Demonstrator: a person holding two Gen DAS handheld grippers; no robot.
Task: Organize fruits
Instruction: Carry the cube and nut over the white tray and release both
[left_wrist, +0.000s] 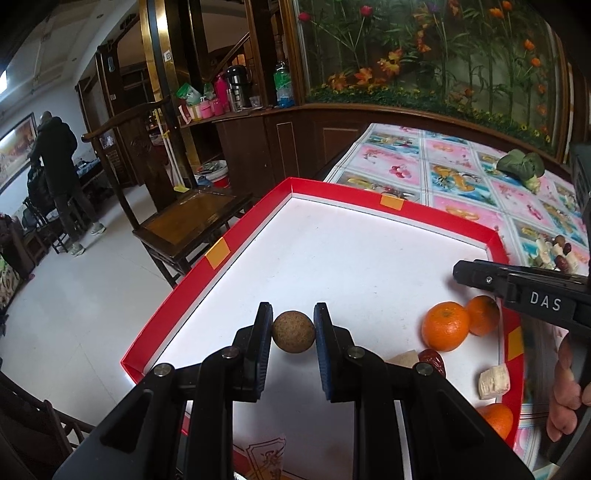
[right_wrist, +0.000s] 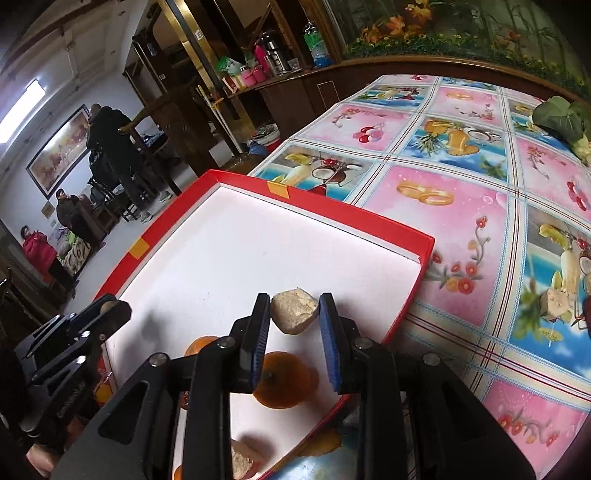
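My left gripper (left_wrist: 293, 332) is shut on a round brown fruit (left_wrist: 293, 331), held just above the white floor of the red-rimmed tray (left_wrist: 218, 254). My right gripper (right_wrist: 294, 314) is shut on a beige chunk (right_wrist: 294, 312) over the tray's (right_wrist: 332, 212) right part. Below it lie two oranges (right_wrist: 284, 380) and another beige chunk (right_wrist: 242, 459). The left wrist view shows those oranges (left_wrist: 445, 325), a red date (left_wrist: 433, 360), a beige chunk (left_wrist: 494, 380) and a third orange (left_wrist: 496, 419) along the tray's right side, with the right gripper (left_wrist: 461, 271) above them.
The tray sits on a table with a fruit-print cloth (right_wrist: 461, 206). A green leafy vegetable (left_wrist: 521, 166) lies at the far right; loose dates and beige pieces (left_wrist: 554, 251) lie right of the tray. A wooden chair (left_wrist: 192, 221) stands left of the table; a person (left_wrist: 55, 147) stands far off.
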